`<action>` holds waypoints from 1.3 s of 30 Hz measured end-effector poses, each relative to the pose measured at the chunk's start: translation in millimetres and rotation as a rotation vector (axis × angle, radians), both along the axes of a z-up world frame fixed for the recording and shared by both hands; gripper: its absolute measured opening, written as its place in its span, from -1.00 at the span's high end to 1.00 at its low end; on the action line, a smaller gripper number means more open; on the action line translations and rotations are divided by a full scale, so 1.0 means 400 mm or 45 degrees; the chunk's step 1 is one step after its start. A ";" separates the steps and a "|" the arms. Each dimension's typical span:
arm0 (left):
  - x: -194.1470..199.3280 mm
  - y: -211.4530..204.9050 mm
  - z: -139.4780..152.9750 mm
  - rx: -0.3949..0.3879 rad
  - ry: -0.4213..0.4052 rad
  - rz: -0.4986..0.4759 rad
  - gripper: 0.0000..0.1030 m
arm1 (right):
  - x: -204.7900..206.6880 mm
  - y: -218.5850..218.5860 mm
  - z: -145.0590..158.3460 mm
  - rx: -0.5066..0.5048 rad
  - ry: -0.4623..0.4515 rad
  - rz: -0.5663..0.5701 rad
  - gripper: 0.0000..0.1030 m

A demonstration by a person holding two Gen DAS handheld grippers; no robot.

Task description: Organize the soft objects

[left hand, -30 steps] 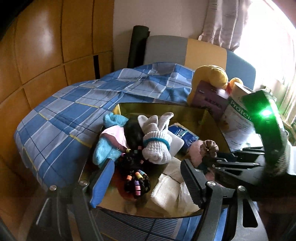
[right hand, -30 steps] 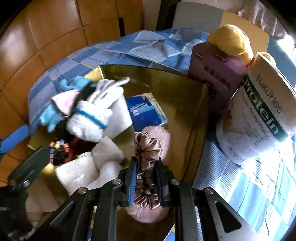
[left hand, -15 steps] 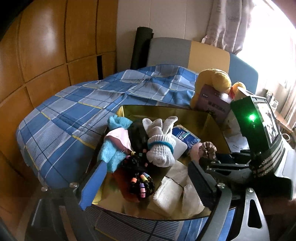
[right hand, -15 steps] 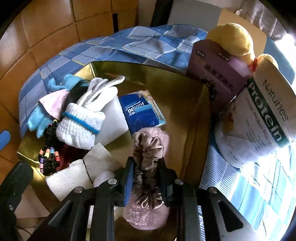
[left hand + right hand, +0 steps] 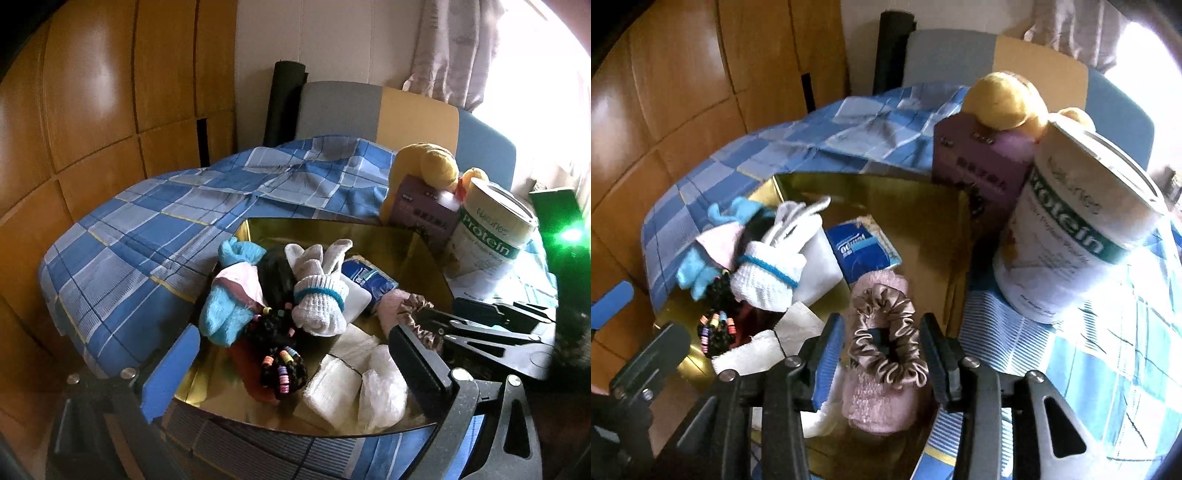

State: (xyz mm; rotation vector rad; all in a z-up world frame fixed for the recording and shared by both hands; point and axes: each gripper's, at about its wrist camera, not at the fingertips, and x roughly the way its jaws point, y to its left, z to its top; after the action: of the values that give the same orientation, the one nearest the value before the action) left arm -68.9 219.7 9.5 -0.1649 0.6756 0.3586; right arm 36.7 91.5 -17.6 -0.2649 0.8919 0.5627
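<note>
Both grippers are gaping: the right gripper (image 5: 879, 356) is straddling the scrunchie (image 5: 886, 343) at lower centre; withdrawing carelessly risks snagging it; the left gripper (image 5: 295, 363) is gripping nothing.

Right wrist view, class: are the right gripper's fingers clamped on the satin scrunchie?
No, the right gripper is open, and the satin scrunchie lies loose between its fingers.

Both grippers' jaws wide apart.
</note>
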 end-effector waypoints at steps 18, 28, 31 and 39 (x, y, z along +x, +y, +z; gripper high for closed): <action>-0.025 -0.078 0.039 0.062 -0.062 0.015 -0.99 | -0.104 -0.144 0.022 0.070 -0.166 -0.258 0.16; -0.027 -0.084 0.035 0.057 -0.053 0.012 -0.99 | -0.111 -0.161 0.021 0.084 -0.180 -0.293 0.16; -0.027 -0.083 0.035 0.057 -0.051 0.011 -0.99 | -0.112 -0.161 0.019 0.084 -0.175 -0.290 0.16; -0.027 -0.080 0.033 0.048 -0.050 0.016 -0.99 | -0.111 -0.163 0.014 0.081 -0.162 -0.289 0.16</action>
State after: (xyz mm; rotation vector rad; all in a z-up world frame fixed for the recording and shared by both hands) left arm -79.8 187.8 22.7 -0.1402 0.6291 0.3789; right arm -7.6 26.1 -12.1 -0.1379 0.7674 0.3584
